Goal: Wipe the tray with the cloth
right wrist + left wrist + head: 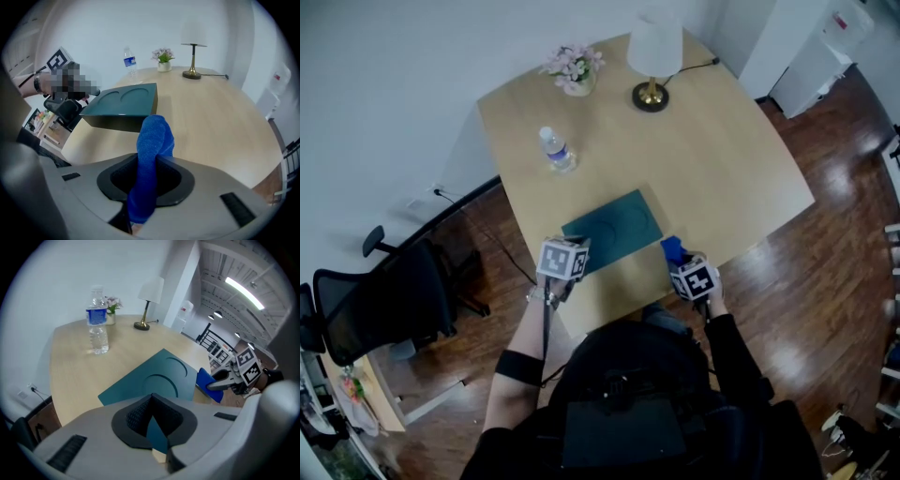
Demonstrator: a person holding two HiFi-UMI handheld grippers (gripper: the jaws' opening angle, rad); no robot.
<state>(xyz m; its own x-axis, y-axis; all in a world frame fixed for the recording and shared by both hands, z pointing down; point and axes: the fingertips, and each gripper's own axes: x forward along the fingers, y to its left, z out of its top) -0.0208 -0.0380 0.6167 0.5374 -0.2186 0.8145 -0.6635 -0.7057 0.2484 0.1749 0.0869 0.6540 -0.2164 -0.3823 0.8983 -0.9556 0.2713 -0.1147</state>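
Observation:
A teal tray [614, 230] with two round recesses is at the near edge of the wooden table [712, 159]. My left gripper [572, 270] is shut on its near left corner; the teal edge sits between the jaws [154, 427]. In the right gripper view the tray [124, 103] looks lifted at that end, with shadow beneath. To the right of the tray, my right gripper [680, 261] is shut on a blue cloth [673, 249]. The cloth [154, 136] sticks up out of the jaws, just short of the tray's right edge.
A water bottle [555, 150] stands behind the tray on the left. A small pot of flowers [574, 70] and a table lamp [654, 56] with its cord are at the far edge. A black office chair [384, 300] stands on the floor to the left.

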